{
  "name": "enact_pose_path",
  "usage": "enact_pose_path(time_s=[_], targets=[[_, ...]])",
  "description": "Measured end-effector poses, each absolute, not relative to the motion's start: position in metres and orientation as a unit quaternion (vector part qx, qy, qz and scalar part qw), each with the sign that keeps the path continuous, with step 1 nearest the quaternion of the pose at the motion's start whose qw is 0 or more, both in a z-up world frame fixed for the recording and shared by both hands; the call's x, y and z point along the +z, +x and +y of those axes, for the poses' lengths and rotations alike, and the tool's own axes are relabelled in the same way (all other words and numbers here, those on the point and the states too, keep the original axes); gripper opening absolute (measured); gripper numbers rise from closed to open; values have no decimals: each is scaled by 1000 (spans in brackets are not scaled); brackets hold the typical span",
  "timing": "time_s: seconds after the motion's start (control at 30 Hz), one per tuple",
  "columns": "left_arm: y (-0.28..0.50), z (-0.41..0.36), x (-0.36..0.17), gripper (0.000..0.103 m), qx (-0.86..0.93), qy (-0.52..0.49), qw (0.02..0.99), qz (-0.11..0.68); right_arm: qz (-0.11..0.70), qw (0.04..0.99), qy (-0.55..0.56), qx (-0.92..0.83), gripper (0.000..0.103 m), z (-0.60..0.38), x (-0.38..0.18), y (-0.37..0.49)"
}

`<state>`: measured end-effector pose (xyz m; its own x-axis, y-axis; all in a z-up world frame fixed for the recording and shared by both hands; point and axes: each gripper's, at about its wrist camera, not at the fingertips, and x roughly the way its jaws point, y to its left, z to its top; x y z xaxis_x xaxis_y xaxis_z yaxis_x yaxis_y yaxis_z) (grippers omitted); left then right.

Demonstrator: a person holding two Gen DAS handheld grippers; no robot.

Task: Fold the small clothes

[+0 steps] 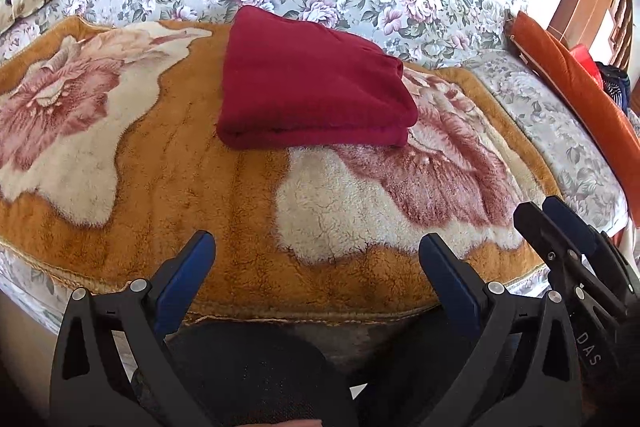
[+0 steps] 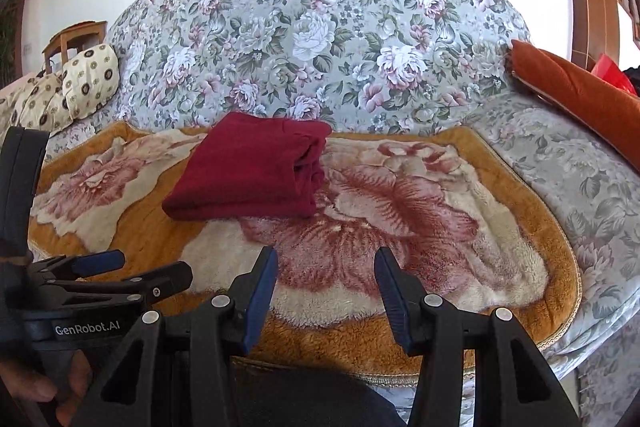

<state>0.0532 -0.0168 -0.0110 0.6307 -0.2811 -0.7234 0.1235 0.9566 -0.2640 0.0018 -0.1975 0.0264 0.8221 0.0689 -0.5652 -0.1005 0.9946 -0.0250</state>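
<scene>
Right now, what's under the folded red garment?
The red garment lies folded on the plush orange floral blanket, partly over its pink flower print. Anything between its layers or directly beneath is covered. Both tongs sit open, clear of it.

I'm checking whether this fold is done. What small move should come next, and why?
Probably none on this piece: keep both grippers back. The dark red garment already lies as a compact folded stack on the plush blanket, and the left gripper and right gripper are open, empty and short of it. At most, square the layered right edge.
</scene>
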Motion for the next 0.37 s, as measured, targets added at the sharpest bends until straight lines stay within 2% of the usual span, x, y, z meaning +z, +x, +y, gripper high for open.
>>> enact_pose_path(time_s=[0.37], targets=[[46,-30,-7,102,-100,-44,915,389,294,954,-23,46,48,-200,27,2]])
